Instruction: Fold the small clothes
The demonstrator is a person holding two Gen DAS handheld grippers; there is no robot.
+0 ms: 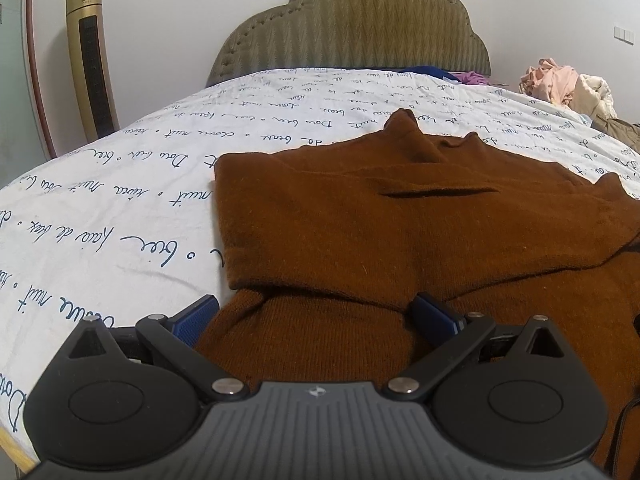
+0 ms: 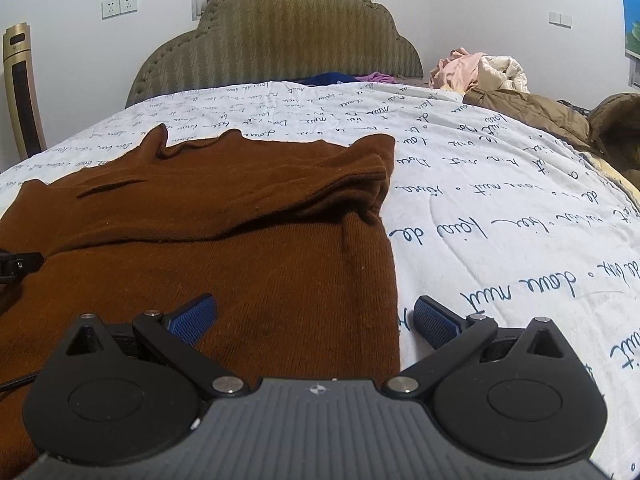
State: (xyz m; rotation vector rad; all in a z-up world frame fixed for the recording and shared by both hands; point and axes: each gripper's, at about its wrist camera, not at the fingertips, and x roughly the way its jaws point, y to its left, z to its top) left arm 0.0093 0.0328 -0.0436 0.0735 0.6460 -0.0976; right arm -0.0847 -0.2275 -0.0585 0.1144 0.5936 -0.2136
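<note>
Brown knit sweater [image 1: 400,232] lies flat on the bed's white quilt [image 1: 120,208], which carries blue handwriting print; collar end points toward the padded headboard [image 1: 348,28], hem end toward both cameras; the sleeves appear folded in across the chest, giving a thicker upper layer with a diagonal edge over the ribbed lower body.

Left gripper [image 1: 314,314]: blue-padded fingers spread wide, nothing between them; it sits low over the sweater's left hem corner; one pad [image 1: 196,318] over the quilt just beside the garment's edge, the other [image 1: 436,318] over the knit; whether either pad touches fabric cannot be told.

Right gripper [image 2: 316,320]: fingers likewise spread apart, empty; it straddles the sweater's [image 2: 224,248] right side edge near the hem; one pad [image 2: 196,318] over the knit, the other [image 2: 434,322] over bare quilt [image 2: 500,208]; contact uncertain.

In the right wrist view a small black part of the other tool shows at the frame's left edge, over the sweater.

Surroundings: gold tower fan [image 1: 90,56] stands by the wall left of the headboard; pile of pale clothes [image 2: 480,70] at the far right of the bed; olive padded jacket [image 2: 560,116] beside that pile; blue and purple garments [image 2: 348,77] at the headboard's foot.
</note>
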